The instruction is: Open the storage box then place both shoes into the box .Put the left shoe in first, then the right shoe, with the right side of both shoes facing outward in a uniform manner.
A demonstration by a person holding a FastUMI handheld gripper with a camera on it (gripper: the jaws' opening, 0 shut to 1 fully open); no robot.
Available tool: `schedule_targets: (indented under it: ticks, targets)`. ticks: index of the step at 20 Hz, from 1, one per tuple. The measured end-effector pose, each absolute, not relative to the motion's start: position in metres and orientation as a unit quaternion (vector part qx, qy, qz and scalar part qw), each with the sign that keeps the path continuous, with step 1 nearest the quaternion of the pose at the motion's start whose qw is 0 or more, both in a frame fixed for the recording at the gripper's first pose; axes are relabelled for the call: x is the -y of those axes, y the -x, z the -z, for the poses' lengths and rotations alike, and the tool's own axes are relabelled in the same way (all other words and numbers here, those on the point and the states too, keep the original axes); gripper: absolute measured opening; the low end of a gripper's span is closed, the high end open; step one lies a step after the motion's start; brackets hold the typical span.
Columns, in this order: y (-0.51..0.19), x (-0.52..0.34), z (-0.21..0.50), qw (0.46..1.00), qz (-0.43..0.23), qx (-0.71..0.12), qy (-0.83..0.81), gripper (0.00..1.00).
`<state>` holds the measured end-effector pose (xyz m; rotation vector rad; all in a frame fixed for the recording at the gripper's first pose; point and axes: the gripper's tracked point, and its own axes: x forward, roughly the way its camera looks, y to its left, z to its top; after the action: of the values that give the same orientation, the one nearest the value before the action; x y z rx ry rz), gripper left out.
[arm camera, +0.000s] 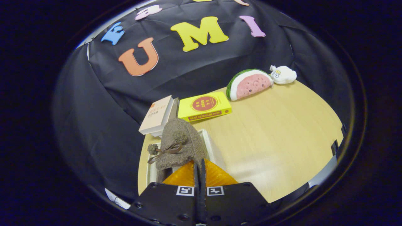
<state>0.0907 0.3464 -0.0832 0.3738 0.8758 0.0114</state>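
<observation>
The gripper (199, 175) has its fingers pinched together on the rim of a fuzzy brown shoe (180, 146), which hangs over the open white storage box (215, 147). The shoe's long axis runs away from the fingers, toe toward the books (158, 114) and yellow box (204, 106) beyond. With so thin a pinch, it could swing or slip and land turned the wrong way.

Grey-brown fuzzy shoe (180, 146) with orange lining, white storage box (213, 147), yellow book (204, 106), pale wood table (276, 138).
</observation>
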Motion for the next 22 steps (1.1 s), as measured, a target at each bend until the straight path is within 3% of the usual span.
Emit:
schedule_targets:
  ticks: [7,8,11,13,14,15,20,22]
  targets:
    - [-0.091,-0.357,0.108,0.889,0.013,-0.428,-0.164,0.02]
    - [-0.089,-0.356,0.109,0.888,0.014,-0.429,-0.165,0.08]
    - [-0.084,-0.355,0.113,0.883,0.009,-0.438,-0.169,0.11]
    - [-0.078,-0.355,0.116,0.878,0.001,-0.448,-0.167,0.20]
    - [-0.073,-0.353,0.116,0.877,-0.003,-0.452,-0.162,0.30]
    - [-0.070,-0.358,0.114,0.877,-0.015,-0.452,-0.163,0.32]
    - [-0.065,-0.360,0.075,0.906,-0.059,-0.398,-0.132,0.91]
    - [-0.064,-0.354,0.057,0.922,-0.070,-0.364,-0.115,0.96]
